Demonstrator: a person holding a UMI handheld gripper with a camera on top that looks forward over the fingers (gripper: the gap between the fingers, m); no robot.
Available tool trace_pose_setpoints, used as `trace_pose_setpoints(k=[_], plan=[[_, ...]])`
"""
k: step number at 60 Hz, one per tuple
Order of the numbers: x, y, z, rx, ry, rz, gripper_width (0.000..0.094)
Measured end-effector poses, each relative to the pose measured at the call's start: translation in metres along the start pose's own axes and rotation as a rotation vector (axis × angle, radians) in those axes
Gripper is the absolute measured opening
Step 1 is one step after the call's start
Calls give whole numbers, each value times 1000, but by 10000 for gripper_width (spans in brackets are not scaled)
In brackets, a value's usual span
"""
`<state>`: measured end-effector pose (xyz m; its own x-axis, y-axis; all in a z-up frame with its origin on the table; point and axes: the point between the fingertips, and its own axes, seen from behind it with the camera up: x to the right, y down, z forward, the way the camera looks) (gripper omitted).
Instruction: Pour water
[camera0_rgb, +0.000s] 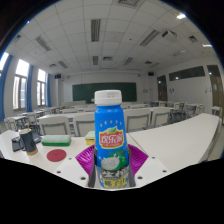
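Gripping bottle (109, 140) upright between fingers (134, 158), pads pressed against both sides, above white table (185, 138).

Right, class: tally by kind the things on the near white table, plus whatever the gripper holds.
Blue-capped bottle, clamped between the gripper fingers: 1
Dark container: 1
Pink dish: 1
Green disc: 1
Total: 4

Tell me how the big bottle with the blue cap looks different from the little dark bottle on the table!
The blue-capped bottle is tall and white with a bright label; the dark bottle looks short and brownish. The blue-capped bottle stands between the gripper fingers, whose pads press its sides; the dark bottle stands off to one side, away from the fingers, near a red lid-like disc. Both stand upright above the white table.
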<state>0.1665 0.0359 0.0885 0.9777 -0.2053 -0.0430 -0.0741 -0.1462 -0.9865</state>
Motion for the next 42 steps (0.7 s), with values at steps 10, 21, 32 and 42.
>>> trace_pose_setpoints(k=[10, 21, 32, 42], plan=[[-25, 9, 4, 34, 29, -143, 388], [-89, -81, 20, 126, 76, -582, 387], [-206, -154, 32, 215, 32, -1248, 385], [-266, -147, 35, 303, 122, -1865, 387]])
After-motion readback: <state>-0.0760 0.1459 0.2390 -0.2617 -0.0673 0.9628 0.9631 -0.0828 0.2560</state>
